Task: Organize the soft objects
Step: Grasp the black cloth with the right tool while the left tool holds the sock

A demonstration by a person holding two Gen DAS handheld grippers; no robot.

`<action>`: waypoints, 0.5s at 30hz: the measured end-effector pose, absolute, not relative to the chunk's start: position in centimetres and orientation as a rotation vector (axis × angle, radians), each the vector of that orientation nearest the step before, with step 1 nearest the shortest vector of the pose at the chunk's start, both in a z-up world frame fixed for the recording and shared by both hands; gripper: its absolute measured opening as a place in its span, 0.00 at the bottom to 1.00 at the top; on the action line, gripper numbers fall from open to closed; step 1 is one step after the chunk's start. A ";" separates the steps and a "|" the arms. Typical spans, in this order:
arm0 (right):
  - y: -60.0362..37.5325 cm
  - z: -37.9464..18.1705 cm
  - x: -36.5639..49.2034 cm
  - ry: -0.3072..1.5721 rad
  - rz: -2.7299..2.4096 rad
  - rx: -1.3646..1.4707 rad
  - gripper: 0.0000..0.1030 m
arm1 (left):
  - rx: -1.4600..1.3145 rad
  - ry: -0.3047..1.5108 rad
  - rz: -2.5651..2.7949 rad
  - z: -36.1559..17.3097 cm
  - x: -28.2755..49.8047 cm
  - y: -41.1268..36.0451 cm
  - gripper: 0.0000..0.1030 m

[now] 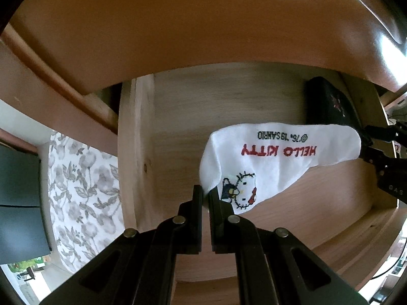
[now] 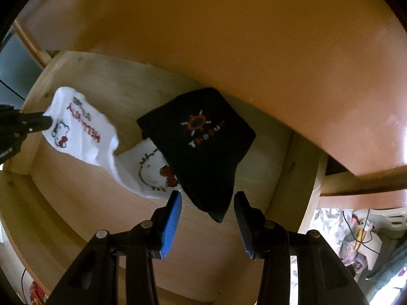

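The left gripper (image 1: pixel 206 195) is pressed together on the edge of the white sock (image 1: pixel 274 157), which hangs stretched over the wooden drawer (image 1: pixel 137 152). In the right wrist view that sock trails from about 9 o'clock toward the centre, where a second white sock (image 2: pixel 150 172) lies on the drawer floor, partly under the black sock (image 2: pixel 203 139).

The right gripper (image 2: pixel 207 203) stands spread, its blue pads either side of the black sock's lower corner, not pressing on it.

Risks, as I judge them: the left pinch sits on a thin edge only, so a tug could let the sock slip out. If the right gripper closes low, it may catch the second white sock too, since that one touches the black sock at about 7 o'clock of it, and drag both. The brown panel (image 2: pixel 279 50) overhangs the drawer at 12 o'clock, so lifting straight up near it could snag fabric.
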State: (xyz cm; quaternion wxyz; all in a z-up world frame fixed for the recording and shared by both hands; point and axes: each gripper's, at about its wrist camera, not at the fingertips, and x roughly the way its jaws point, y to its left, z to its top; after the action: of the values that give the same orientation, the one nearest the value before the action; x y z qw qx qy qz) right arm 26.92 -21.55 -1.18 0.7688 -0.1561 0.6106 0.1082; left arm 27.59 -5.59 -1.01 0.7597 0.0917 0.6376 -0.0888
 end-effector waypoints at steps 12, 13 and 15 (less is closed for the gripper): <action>-21.9 -2.2 28.3 1.325 0.182 -0.330 0.41 | 0.175 1.404 -0.206 -2.0 27.8 -5.9 0.04; -22.0 -2.1 28.1 1.322 0.188 -0.329 0.37 | 0.169 1.406 -0.208 -2.0 27.8 -5.9 0.04; -22.1 -2.0 28.2 1.310 0.194 -0.332 0.34 | 0.139 1.418 -0.212 -2.0 27.9 -5.7 0.04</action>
State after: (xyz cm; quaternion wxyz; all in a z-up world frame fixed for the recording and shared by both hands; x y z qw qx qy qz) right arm 28.19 -22.12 -2.00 0.7760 -0.1532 0.6053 0.0895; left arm 27.94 -5.67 -2.02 0.7518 0.0635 0.6491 -0.0973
